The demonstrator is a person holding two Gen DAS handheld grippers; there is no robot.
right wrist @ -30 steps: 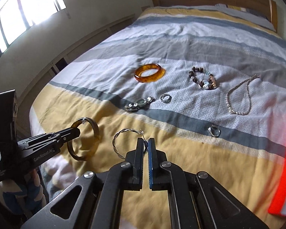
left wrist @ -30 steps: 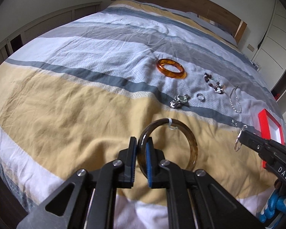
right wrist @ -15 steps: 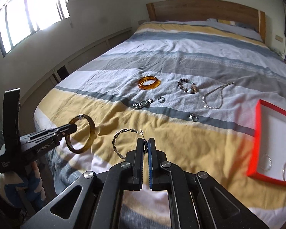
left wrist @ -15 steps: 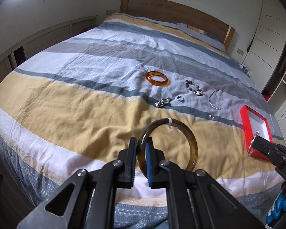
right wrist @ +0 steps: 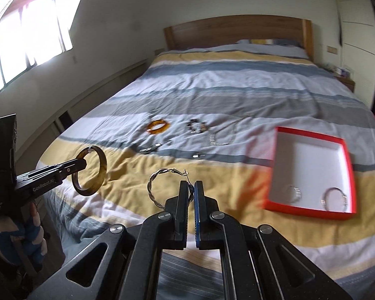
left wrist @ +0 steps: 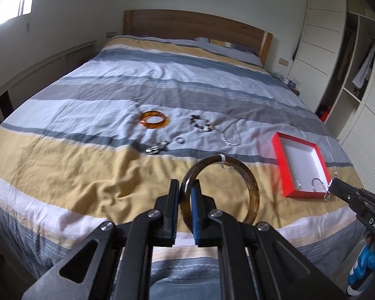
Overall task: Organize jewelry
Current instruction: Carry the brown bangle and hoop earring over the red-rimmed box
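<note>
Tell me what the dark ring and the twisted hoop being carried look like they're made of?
Dark bangle: translucent brown, glossy, probably resin or glass, since light passes through its rim. Twisted hoop: thin, silvery and shiny, likely metal wire wound like rope.

Striped bed (left wrist: pixel 162 80), wooden headboard (left wrist: pixel 192 26), bright window (right wrist: pixel 25 37)

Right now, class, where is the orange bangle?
In the left wrist view, the orange bangle lies flat on the bedspread mid-bed, left of the beaded bracelet and beyond the small ring.
</note>
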